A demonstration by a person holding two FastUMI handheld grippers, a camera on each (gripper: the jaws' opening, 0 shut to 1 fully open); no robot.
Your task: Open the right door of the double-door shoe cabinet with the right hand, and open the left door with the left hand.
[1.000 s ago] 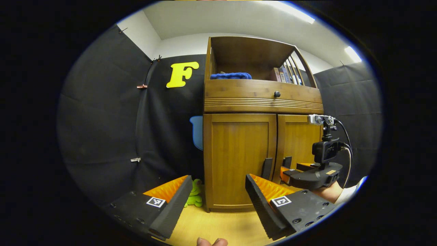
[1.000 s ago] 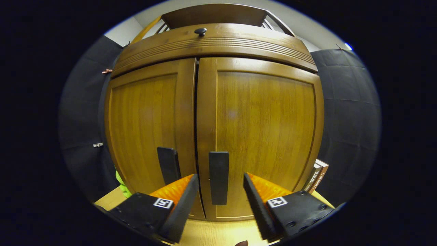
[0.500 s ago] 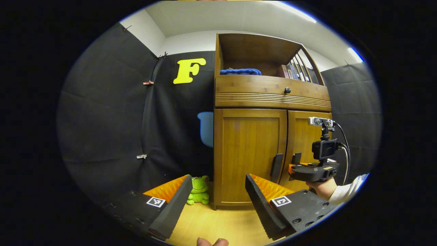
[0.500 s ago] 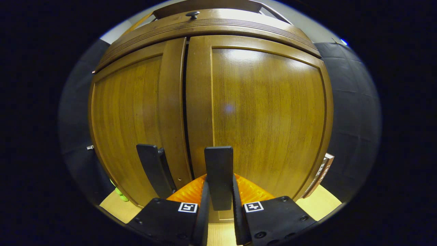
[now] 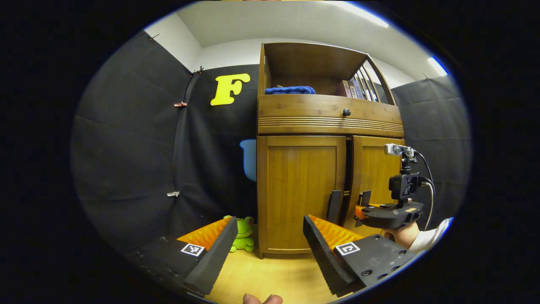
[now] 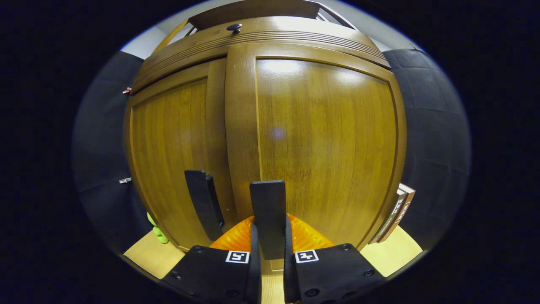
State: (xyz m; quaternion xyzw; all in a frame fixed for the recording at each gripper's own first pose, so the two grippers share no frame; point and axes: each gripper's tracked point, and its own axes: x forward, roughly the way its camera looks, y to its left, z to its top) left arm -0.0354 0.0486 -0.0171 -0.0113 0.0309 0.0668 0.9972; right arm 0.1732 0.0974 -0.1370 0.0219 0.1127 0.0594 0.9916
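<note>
The wooden shoe cabinet stands ahead with two doors. In the right gripper view, my right gripper is shut on the right door's dark handle. The right door is swung slightly out, overlapping the left door, whose handle is free. In the left gripper view, a dark gap shows between the left door and the right door, and the right gripper holds the right handle. My left gripper hangs open, well short of the left handle.
A green plush toy sits on the wooden floor left of the cabinet. Books lean at the cabinet's right side. A blue cloth and books lie on the top shelf, above a drawer with a knob.
The right gripper closed on the right door's handle and pulled it slightly open; a gap now shows between the doors. The left gripper stayed open, only shifting its aim a little.
</note>
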